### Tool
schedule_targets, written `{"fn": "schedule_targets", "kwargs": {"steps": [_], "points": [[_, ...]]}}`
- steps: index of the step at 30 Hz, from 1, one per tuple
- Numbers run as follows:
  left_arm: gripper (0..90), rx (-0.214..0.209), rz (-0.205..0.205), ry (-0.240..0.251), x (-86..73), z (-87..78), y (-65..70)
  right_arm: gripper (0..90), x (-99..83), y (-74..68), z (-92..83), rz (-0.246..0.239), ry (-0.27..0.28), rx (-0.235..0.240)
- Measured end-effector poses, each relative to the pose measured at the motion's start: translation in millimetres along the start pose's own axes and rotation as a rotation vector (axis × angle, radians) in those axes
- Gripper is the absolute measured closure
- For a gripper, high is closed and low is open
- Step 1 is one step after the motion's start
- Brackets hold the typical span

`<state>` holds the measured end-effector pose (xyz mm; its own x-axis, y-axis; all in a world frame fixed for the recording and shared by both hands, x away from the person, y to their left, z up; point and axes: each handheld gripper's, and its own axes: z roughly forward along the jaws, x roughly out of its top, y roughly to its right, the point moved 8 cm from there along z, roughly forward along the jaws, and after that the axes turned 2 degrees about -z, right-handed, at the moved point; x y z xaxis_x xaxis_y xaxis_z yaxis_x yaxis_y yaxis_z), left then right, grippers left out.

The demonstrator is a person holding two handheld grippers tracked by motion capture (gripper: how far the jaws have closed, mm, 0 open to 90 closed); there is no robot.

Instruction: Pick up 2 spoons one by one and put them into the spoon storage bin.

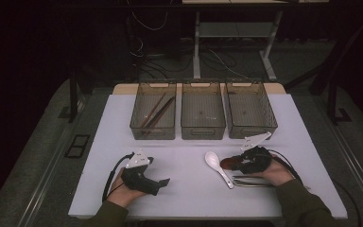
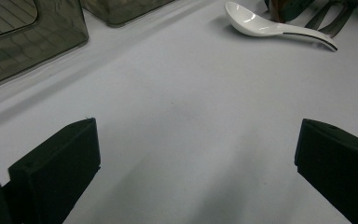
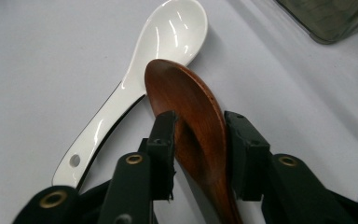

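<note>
The right tool (image 3: 198, 135) grips a wooden spoon (image 3: 191, 112) beside the white spoon (image 3: 168, 37); the left tool (image 2: 196, 154) rests released on the counter (image 2: 191, 93).

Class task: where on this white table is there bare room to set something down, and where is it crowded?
Free: the white table between the left gripper and the white ceramic spoon. Crowded: beside the right gripper, closed around a brown wooden spoon.

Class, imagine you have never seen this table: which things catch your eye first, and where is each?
The brown wooden spoon stands out, lying between the right gripper jaws at the table's near right. The glossy white spoon lies just to its left, and three clear bins line the far edge of the table, the left one holding chopsticks.
</note>
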<state>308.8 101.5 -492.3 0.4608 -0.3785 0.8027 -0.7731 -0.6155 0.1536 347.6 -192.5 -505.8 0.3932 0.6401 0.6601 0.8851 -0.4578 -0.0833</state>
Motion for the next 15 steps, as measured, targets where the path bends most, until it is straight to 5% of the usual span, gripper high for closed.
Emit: {"fn": "schedule_targets", "kwargs": {"steps": [9, 15], "points": [[0.0, 0.001, -0.001, -0.002, -0.6, 0.2, 0.0, 79.5, -0.9, -1.6, -2.5, -0.014, 0.000, 0.027], [0.0, 0.000, 0.006, 0.001, -1.4, -1.5, -0.9, 81.2, -0.8, -2.1, -2.9, -0.018, 0.000, 0.033]]}}
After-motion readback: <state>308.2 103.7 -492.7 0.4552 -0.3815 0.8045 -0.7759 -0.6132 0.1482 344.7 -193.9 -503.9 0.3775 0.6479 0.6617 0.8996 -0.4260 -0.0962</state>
